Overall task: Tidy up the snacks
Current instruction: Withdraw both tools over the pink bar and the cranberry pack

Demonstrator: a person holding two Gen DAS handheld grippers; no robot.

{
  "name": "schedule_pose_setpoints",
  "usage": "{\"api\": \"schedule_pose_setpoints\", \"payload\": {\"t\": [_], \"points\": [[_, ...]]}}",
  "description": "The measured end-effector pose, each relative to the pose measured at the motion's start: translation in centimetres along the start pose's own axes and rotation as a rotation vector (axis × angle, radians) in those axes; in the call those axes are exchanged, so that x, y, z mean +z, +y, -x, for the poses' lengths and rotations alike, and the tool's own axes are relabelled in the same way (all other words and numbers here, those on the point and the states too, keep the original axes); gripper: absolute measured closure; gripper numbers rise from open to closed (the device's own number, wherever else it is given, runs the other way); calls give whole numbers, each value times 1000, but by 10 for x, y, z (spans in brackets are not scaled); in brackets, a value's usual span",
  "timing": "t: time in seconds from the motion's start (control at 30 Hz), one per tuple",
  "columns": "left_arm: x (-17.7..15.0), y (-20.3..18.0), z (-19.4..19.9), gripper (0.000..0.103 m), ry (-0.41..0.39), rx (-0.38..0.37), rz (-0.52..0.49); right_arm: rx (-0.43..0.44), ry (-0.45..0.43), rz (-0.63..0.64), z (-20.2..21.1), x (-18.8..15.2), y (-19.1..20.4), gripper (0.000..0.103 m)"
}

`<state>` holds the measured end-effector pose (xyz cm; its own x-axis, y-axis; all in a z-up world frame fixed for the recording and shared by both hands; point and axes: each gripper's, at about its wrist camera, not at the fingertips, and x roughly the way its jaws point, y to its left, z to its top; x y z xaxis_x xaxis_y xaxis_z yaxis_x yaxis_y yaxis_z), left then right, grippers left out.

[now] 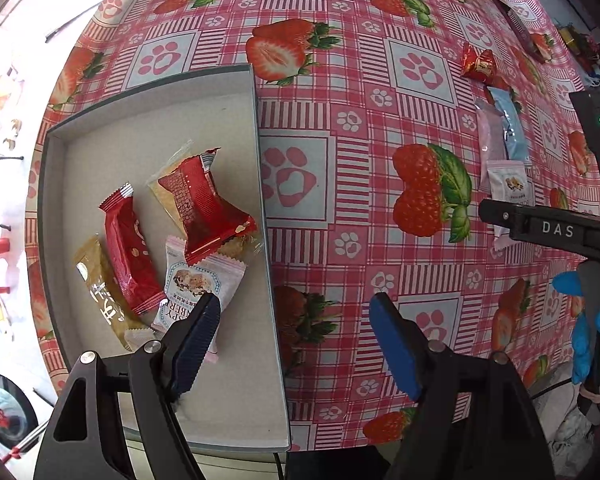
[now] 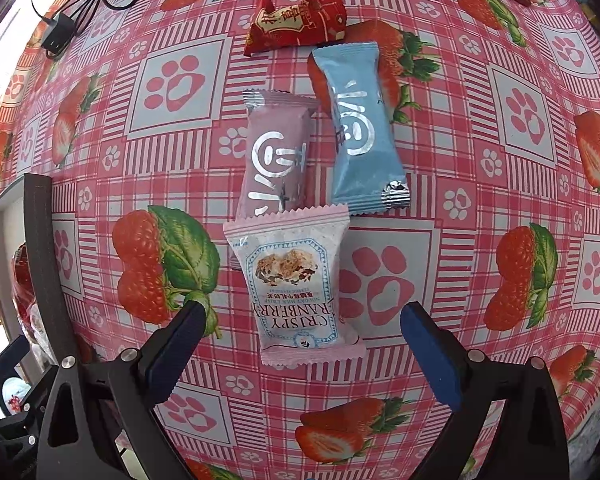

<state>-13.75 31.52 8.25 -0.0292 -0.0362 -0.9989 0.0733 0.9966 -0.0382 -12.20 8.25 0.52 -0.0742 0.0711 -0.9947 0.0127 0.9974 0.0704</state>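
A grey shallow box (image 1: pixel 256 128) lies on the strawberry tablecloth and holds several snacks: two red packets (image 1: pixel 204 208) (image 1: pixel 128 248), a gold one (image 1: pixel 100 284) and a white-pink cranberry crisp packet (image 1: pixel 196 284). My left gripper (image 1: pixel 296 320) is open and empty over the box's right wall. My right gripper (image 2: pixel 302 320) is open, its jaws on either side of a second cranberry crisp packet (image 2: pixel 296 284) that lies on the cloth. Beyond it lie a pink packet (image 2: pixel 278 152), a blue packet (image 2: pixel 358 128) and a red packet (image 2: pixel 300 20).
A black charger with cable (image 2: pixel 60 32) lies at the table's far left. The box's edge (image 2: pixel 40 240) shows at the left of the right wrist view. The right gripper's body (image 1: pixel 556 228) and a blue-gloved hand (image 1: pixel 592 328) show at the right of the left wrist view.
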Motion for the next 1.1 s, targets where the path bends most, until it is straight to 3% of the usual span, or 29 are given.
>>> {"api": "schedule_pose_setpoints", "payload": {"t": [0.1,0.17,0.33,0.63,0.8,0.83,0.87,0.93,1.1], "points": [[0,-8,-4,23,13,12,-11,-10,-6,37,-3,-1,5,6],[0,-20,-7,23,24,18,-21,-8,-10,26,-4,2,13,29],[19,-59,-12,23,36,16,-68,33,-38,-25,1,-9,-22,61],[67,-161,-19,23,12,-39,-196,39,-10,-215,-6,-54,-109,61],[92,-203,-37,23,26,-38,-199,87,13,-270,-10,-88,-139,58],[96,-208,-41,23,30,-34,-196,95,12,-279,-9,-92,-144,51],[98,-212,-44,23,32,-29,-191,94,8,-286,-8,-94,-147,31],[106,-221,-52,23,40,-11,-190,84,-20,-296,-3,-97,-156,13],[113,-237,-64,20,22,27,-201,77,6,-290,-3,-85,-180,13]]}}
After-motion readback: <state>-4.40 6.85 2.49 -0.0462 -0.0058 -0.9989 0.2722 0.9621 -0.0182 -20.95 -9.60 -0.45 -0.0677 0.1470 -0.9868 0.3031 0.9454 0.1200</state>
